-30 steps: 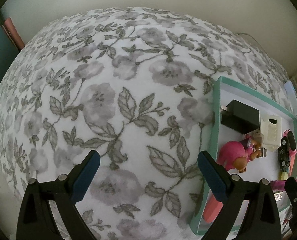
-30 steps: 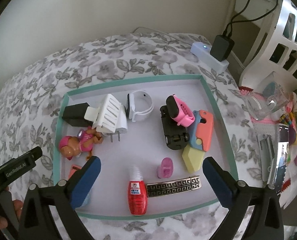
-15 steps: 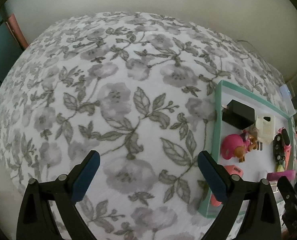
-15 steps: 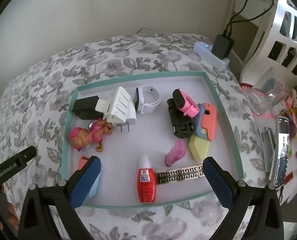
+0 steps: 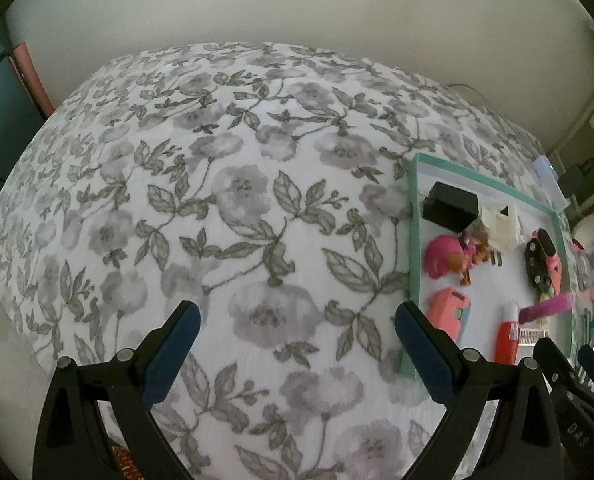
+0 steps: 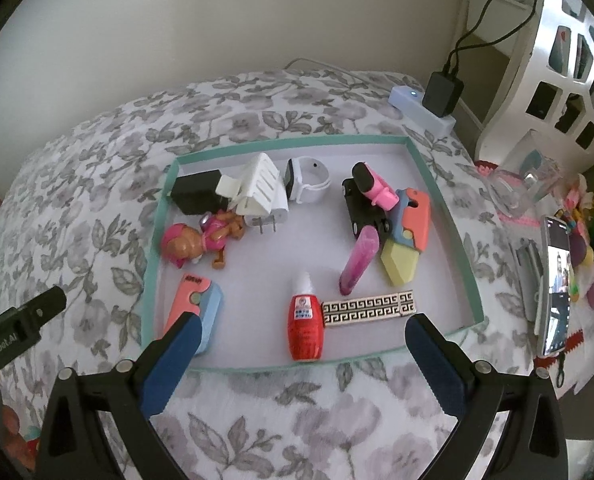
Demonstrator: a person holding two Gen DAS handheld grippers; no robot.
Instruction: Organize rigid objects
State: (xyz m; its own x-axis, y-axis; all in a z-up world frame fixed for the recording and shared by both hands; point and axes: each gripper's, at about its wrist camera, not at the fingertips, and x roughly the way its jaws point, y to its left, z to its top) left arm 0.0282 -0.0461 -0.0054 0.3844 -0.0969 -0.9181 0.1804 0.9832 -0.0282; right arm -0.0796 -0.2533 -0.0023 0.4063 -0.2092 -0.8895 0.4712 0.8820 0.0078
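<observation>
Both grippers have pulled back vs a sec ago: in the right wrist view the teal tray (image 6: 437, 196) now sits further off and shows whole, incl. its near rim, and in the left wrist view the tray (image 5: 414, 240) has slid toward the right edge w/ more bare floral cloth (image 5: 237, 200) in front. One item inside the tray has changed: the pink tube (image 6: 359, 260), earlier a short stub near the tray's middle, now lies full length, leaning on the yellow block (image 6: 399, 264) at the tray's right side. Rest of the contents look unmoved: red bottle (image 6: 305, 326) and patterned bar (image 6: 367, 307) by the tray's near rim, pink-blue case (image 6: 197, 304) at its near-left corner, pup toy (image 6: 201, 236) on its left, black box (image 6: 197, 196), white plug (image 6: 263, 192) and white watch (image 6: 307, 180) along its far rim, pink watch (image 6: 375, 186) far right. Right gripper (image 6: 301, 356) hangs just short of the tray's near rim, jaws spread wide, holding nothing. Left gripper (image 5: 297, 354) is over cloth left of the tray, also wide apart and empty. My read: objs are gathered in the tray, so this looks like a retreat after a drop, w/ little or nothing left to sort.
</observation>
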